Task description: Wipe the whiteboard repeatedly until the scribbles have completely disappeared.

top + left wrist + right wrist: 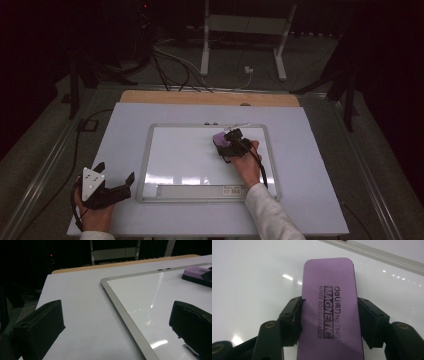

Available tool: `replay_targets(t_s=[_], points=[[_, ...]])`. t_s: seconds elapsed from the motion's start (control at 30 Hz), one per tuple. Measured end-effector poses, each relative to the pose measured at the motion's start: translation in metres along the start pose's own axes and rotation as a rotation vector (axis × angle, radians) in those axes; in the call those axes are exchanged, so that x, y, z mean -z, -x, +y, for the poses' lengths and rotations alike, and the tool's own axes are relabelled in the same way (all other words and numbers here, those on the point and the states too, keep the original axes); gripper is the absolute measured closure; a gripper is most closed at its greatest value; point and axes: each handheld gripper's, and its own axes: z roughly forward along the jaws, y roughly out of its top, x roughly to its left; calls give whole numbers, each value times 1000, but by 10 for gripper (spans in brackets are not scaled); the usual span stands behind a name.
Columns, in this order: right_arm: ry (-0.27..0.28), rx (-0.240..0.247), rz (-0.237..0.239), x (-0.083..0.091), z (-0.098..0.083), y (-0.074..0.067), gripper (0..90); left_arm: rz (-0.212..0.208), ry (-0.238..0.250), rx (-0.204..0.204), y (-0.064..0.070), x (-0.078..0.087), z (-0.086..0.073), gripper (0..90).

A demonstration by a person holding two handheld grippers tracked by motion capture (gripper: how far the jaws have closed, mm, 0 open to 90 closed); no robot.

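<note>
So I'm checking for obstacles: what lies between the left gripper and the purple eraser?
In the high view, just the whiteboard's frame edge and bare white surface separate the left gripper from the purple eraser.

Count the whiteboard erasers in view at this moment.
1. The purple eraser lies on the whiteboard, toward its far right part, clamped between the jaws of the right gripper. None shows elsewhere on the table.
</note>
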Motion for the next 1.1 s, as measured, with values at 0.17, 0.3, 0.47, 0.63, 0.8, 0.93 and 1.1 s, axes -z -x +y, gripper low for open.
replay_targets(t_s=[0.17, 0.3, 0.47, 0.63, 0.8, 0.93, 1.1], points=[[-3, -14, -15, 6, -6, 12, 410, 0, -1, -1, 0, 0, 0, 4], [-8, -27, -10, 11, -11, 20, 410, 0, -4, -3, 0, -1, 0, 4], [-13, -30, 33, 16, -18, 17, 410, -1, -5, -4, 1, -1, 0, 4], [-6, 21, 90, 19, -26, 1, 408, -1, -5, -5, 1, -1, 0, 4], [-2, 42, 103, 20, -28, -7, 407, -1, -5, -4, 1, -1, 0, 4], [-3, 33, 120, 20, -29, -5, 367, 0, -8, -4, 1, -1, 0, 4], [27, 71, 117, 23, -31, -9, 293, -1, -8, -5, 1, -2, 0, 4]])
